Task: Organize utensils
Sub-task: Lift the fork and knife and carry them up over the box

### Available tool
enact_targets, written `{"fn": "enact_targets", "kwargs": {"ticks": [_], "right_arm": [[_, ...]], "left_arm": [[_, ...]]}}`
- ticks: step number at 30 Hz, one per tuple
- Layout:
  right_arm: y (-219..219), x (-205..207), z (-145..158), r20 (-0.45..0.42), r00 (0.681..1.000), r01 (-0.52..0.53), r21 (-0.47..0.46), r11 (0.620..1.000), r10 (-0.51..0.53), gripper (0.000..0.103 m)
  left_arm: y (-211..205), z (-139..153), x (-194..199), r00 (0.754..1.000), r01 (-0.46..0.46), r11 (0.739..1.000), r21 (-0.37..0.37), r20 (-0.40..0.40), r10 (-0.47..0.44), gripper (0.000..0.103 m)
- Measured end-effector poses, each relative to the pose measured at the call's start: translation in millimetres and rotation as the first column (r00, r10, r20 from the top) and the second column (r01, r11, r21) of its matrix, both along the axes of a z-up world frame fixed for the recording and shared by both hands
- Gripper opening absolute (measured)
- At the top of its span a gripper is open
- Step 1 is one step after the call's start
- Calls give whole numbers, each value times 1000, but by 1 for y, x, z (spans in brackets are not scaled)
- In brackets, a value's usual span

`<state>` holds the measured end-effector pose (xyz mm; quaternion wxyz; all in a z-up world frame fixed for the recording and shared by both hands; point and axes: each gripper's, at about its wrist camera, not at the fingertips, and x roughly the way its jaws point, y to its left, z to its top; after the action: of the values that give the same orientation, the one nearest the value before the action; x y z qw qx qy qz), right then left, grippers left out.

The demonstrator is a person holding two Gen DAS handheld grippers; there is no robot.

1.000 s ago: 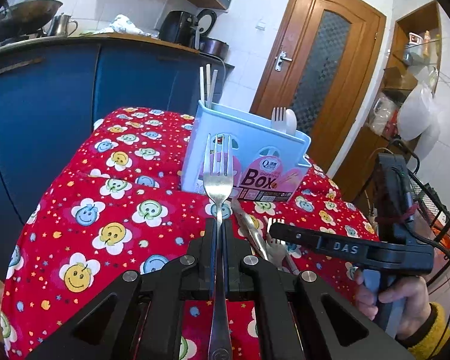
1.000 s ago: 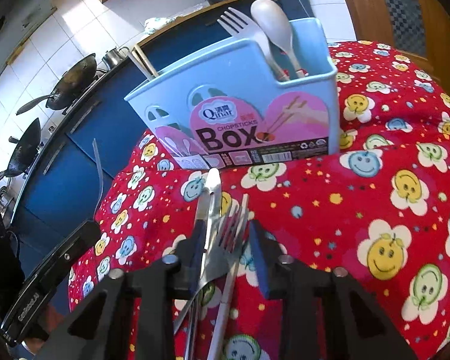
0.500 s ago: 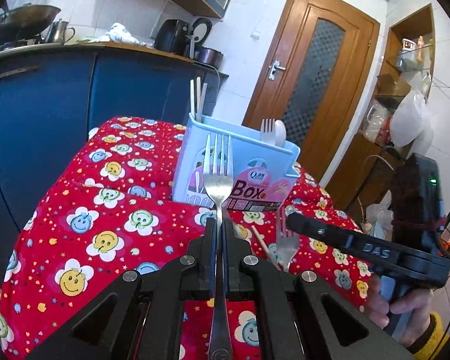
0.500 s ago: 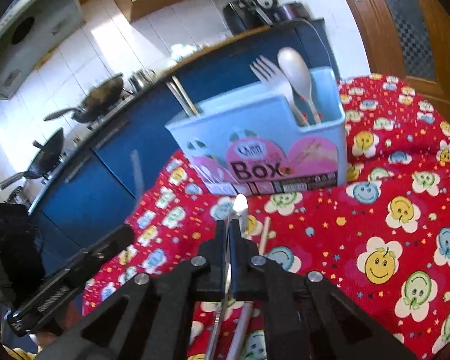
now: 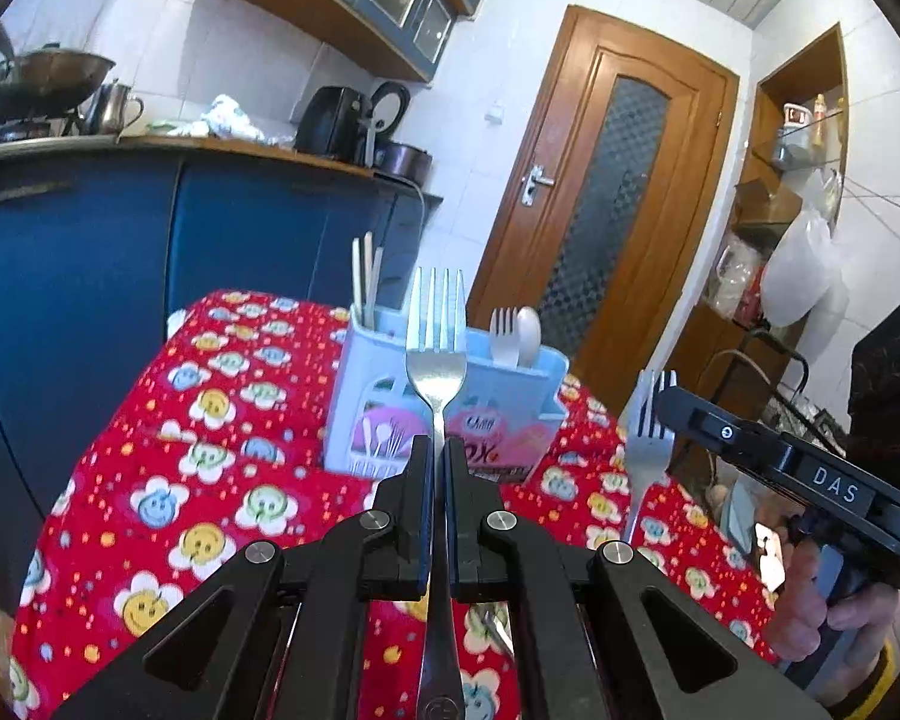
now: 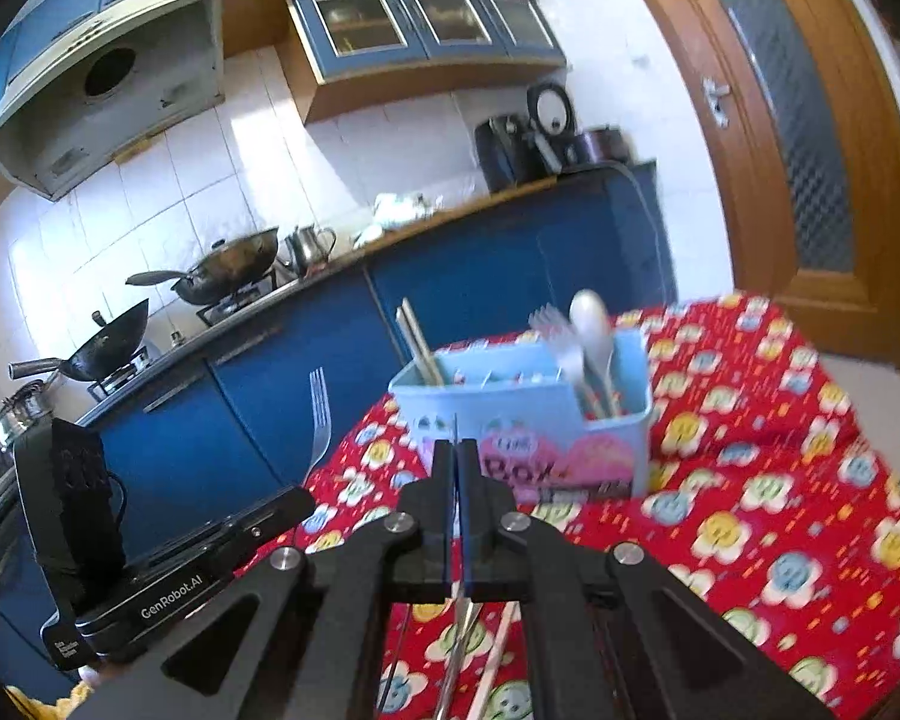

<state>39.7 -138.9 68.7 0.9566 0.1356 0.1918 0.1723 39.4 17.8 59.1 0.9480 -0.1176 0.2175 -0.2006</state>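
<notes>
My left gripper [image 5: 438, 450] is shut on a steel fork [image 5: 437, 354], tines up, held above the table in front of the light blue chopsticks box [image 5: 390, 414]. My right gripper [image 6: 455, 456] is shut on a second fork, seen edge-on in its own view and tines up in the left wrist view [image 5: 647, 438]. The box [image 6: 522, 414] holds chopsticks [image 6: 417, 342] at its left end and a fork and spoon [image 6: 591, 324] at its right end. Both grippers are lifted short of the box. The left gripper's fork [image 6: 319, 420] shows in the right wrist view.
The table has a red smiley-flower cloth [image 5: 210, 480]. A chopstick [image 6: 492, 660] lies on the cloth under my right gripper. Blue kitchen cabinets [image 5: 90, 276] stand behind and left of the table. A wooden door [image 5: 600, 228] is behind the box.
My right gripper closed on a fork from the pile on the cloth and lifted it. Both grippers rose and now hold their forks higher, level with the box top.
</notes>
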Motion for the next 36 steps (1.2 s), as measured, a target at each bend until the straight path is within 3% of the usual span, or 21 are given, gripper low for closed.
{"fn": "enact_targets", "kwargs": {"ticks": [8,21,30,36], "right_arm": [[-10,4,20,50,998,48,-34,998,-46,2],[-19,20,49,123,988,106,-100,989,-93,2],[-30,43,60,144,981,149,-113,982,-133,2],[-38,62,67,174,968,205,-140,969,-180,2]], "left_arm": [[-8,25,11,998,0,1000,-3,71,0,3],[-24,66,65,978,-71,997,-10,194,71,3],[-32,77,109,960,-120,992,-40,251,126,3],[-37,66,137,947,-179,983,-46,264,185,3]]}}
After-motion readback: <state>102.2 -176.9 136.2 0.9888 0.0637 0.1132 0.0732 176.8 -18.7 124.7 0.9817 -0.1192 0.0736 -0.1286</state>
